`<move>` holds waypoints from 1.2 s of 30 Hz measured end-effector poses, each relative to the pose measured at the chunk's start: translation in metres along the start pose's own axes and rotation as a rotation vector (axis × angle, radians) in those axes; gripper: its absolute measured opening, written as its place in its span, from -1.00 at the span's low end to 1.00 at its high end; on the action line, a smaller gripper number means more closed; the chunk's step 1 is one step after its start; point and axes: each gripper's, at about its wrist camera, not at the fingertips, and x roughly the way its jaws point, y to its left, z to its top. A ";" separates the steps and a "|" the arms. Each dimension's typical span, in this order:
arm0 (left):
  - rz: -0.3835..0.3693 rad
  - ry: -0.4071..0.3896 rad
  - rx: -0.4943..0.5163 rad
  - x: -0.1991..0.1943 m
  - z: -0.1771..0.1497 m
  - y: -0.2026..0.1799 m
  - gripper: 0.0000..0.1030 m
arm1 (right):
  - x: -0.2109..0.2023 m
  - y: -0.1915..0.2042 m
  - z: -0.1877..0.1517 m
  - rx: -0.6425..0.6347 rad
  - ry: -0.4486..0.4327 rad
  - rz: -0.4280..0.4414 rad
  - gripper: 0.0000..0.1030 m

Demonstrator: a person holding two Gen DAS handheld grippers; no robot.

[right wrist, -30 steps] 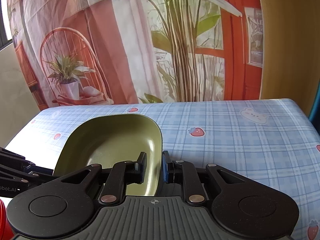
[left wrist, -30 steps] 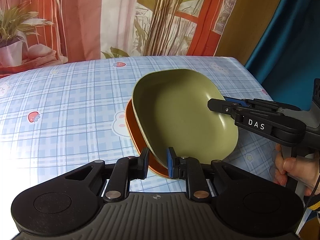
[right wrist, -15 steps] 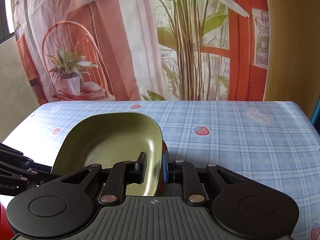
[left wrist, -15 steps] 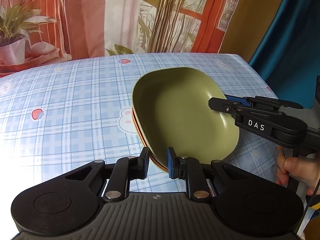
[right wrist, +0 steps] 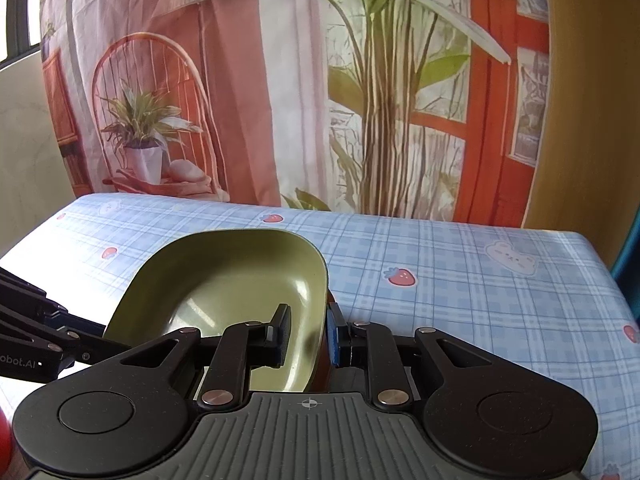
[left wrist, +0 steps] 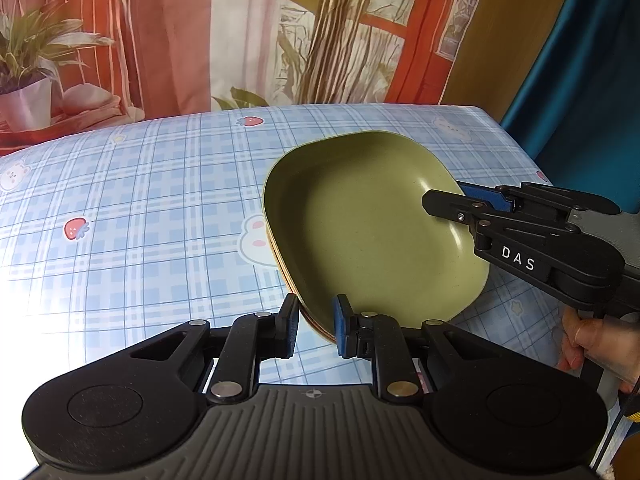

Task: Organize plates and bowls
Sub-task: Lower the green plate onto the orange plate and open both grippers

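Note:
A green square plate (left wrist: 368,224) rests nested on an orange plate (left wrist: 316,324), of which only a thin rim shows at the near left. My left gripper (left wrist: 314,326) straddles the near rim of both plates, jaws slightly apart. My right gripper (right wrist: 306,334) has its jaws around the green plate's right rim (right wrist: 316,320); it also shows in the left wrist view (left wrist: 460,196), coming in from the right. The green plate fills the lower left of the right wrist view (right wrist: 224,280).
The table has a blue checked cloth (left wrist: 140,200) with strawberry and bear prints. A printed curtain (right wrist: 320,80) hangs behind it. The table's right edge (left wrist: 516,140) lies close to the plates. A red object (right wrist: 6,440) peeks in at the lower left.
The green plate has come down onto the orange plate, which is now almost hidden. Both grippers' jaws have widened a little on the rim.

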 end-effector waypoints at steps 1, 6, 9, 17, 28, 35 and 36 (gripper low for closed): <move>0.000 0.000 0.000 0.000 0.000 0.000 -0.61 | 0.000 0.002 0.000 -0.020 -0.001 -0.006 -0.63; 0.004 0.000 0.002 0.001 -0.001 0.000 -0.61 | 0.003 0.004 -0.004 -0.048 0.010 -0.035 -0.64; 0.002 0.008 -0.003 0.003 -0.001 0.001 -0.61 | 0.005 0.003 -0.007 -0.060 0.012 -0.049 -0.64; 0.004 0.005 -0.010 0.004 0.000 0.002 -0.61 | 0.008 0.007 -0.011 -0.082 0.030 -0.084 -0.60; 0.017 -0.025 -0.019 -0.010 -0.002 -0.001 -0.61 | 0.014 0.015 -0.016 -0.089 0.044 -0.093 -0.54; 0.033 -0.046 -0.028 -0.021 -0.002 0.000 -0.61 | 0.009 0.014 -0.015 -0.031 0.040 -0.091 -0.53; 0.038 -0.054 -0.030 -0.024 -0.002 0.000 -0.61 | 0.005 0.012 -0.014 -0.009 0.033 -0.084 -0.50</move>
